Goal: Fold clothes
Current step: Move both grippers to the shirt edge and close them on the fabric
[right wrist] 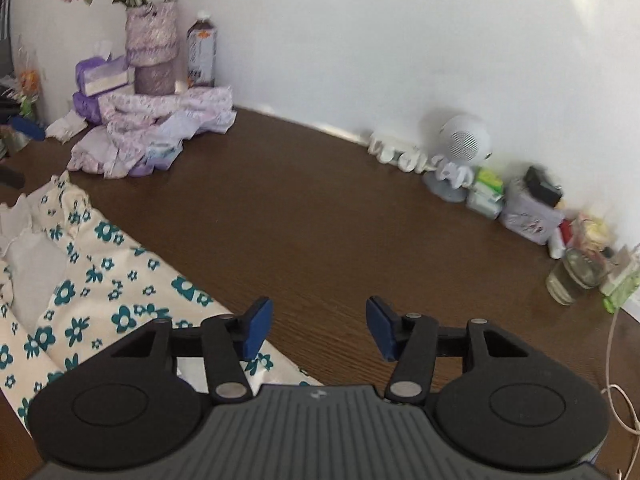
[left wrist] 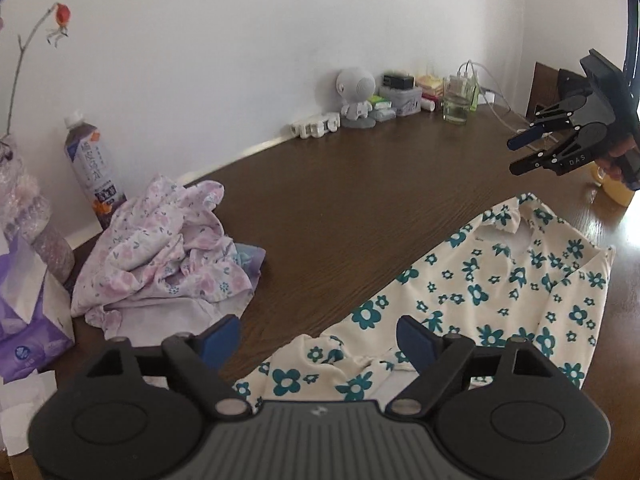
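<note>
Cream teal-flowered garment [left wrist: 480, 296] lies flat on the worktop [left wrist: 340, 208], long axis running from under the left gripper [left wrist: 318, 338] away toward the right gripper [left wrist: 532, 152]. Both grippers spread, empty, above it. Left looks nearer, over the near hem; right gripper [right wrist: 318, 328] hangs just off the cloth's far edge.

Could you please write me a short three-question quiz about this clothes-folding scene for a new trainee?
1. True or false: the left gripper grips the floral garment.
2. Which lies crumpled beside the bottle: A) purple floral garment, B) towel, C) jeans?
3. Fill in: the right gripper hovers with jaws ____.

Key: 1 false, its jaws stand open above the cloth; 2 A; 3 open.
</note>
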Action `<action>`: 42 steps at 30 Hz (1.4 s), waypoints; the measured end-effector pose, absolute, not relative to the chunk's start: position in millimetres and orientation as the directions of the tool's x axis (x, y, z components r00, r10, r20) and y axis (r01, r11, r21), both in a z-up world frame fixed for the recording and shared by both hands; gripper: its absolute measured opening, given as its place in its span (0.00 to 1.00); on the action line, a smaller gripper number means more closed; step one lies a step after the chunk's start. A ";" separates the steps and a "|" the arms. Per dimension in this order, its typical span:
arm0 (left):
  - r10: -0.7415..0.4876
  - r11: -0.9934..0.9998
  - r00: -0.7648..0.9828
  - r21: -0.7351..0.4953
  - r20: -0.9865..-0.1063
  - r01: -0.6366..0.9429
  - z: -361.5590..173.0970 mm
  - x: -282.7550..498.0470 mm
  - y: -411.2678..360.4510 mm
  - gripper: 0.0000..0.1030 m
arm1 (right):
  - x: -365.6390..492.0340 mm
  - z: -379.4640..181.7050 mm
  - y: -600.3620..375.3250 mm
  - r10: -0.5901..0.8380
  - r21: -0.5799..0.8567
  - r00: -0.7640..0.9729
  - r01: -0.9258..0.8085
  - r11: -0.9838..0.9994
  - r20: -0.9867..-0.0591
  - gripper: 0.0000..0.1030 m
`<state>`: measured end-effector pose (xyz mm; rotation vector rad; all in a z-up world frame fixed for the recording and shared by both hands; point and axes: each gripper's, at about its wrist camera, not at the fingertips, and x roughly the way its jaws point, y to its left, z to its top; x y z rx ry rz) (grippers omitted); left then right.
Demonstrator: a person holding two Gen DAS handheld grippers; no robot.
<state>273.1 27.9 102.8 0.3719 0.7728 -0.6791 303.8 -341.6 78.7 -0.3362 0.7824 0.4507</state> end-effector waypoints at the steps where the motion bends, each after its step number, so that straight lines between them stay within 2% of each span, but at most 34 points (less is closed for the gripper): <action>1: -0.421 0.720 0.499 0.056 -0.757 0.692 96.0 281.7 26.4 0.76 | 308.7 71.7 -338.5 0.273 -0.117 0.592 -0.535 0.837 -0.758 0.50; 6: -0.422 0.665 0.394 0.017 -0.817 0.746 68.5 310.2 20.5 0.74 | 325.6 47.3 -323.6 0.311 -0.082 0.474 -0.643 0.761 -0.823 0.48; 8: -0.393 0.655 0.357 0.014 -0.848 0.755 58.6 320.0 15.9 0.66 | 331.4 43.9 -318.6 0.326 -0.066 0.445 -0.667 0.742 -0.834 0.47; 12: -0.404 0.608 0.282 -0.025 -0.870 0.794 48.4 332.8 10.1 0.62 | 346.2 39.5 -311.8 0.345 -0.034 0.384 -0.709 0.705 -0.856 0.33; 15: -0.371 0.578 0.241 -0.020 -0.897 0.816 39.5 340.7 6.3 0.57 | 355.6 33.8 -307.3 0.343 -0.017 0.341 -0.730 0.683 -0.875 0.32; 21: -0.349 0.532 0.167 -0.048 -0.922 0.845 29.8 352.2 4.2 0.56 | 362.6 20.0 -297.7 0.338 0.003 0.284 -0.762 0.648 -0.897 0.26; 23: -0.354 0.518 0.151 -0.059 -0.923 0.853 31.6 352.5 3.6 0.48 | 362.3 16.5 -294.7 0.338 0.009 0.272 -0.767 0.641 -0.901 0.21; 25: -0.362 0.507 0.141 -0.067 -0.922 0.859 33.0 351.0 4.4 0.35 | 359.2 13.3 -291.9 0.330 0.000 0.266 -0.778 0.628 -0.906 0.13; 28: -0.370 0.496 0.137 -0.071 -0.919 0.865 33.8 347.2 7.3 0.22 | 350.7 10.2 -287.8 0.314 -0.027 0.272 -0.794 0.607 -0.910 0.08; 30: -0.378 0.498 0.140 -0.074 -0.915 0.864 32.5 346.1 10.1 0.22 | 347.3 10.5 -285.7 0.305 -0.049 0.291 -0.792 0.609 -0.907 0.09; 36: -0.408 0.535 0.156 -0.098 -0.899 0.839 33.5 350.3 22.1 0.31 | 344.7 34.5 -300.2 0.396 0.018 0.305 -0.772 0.635 -0.866 0.10; 40: -0.431 0.544 0.160 -0.114 -0.888 0.832 32.6 354.5 23.4 0.33 | 343.7 29.5 -293.7 0.341 -0.024 0.288 -0.793 0.609 -0.895 0.18; 42: -0.427 0.543 0.160 -0.111 -0.890 0.832 29.6 355.6 22.4 0.34 | 346.5 22.3 -291.8 0.326 -0.025 0.281 -0.790 0.612 -0.903 0.19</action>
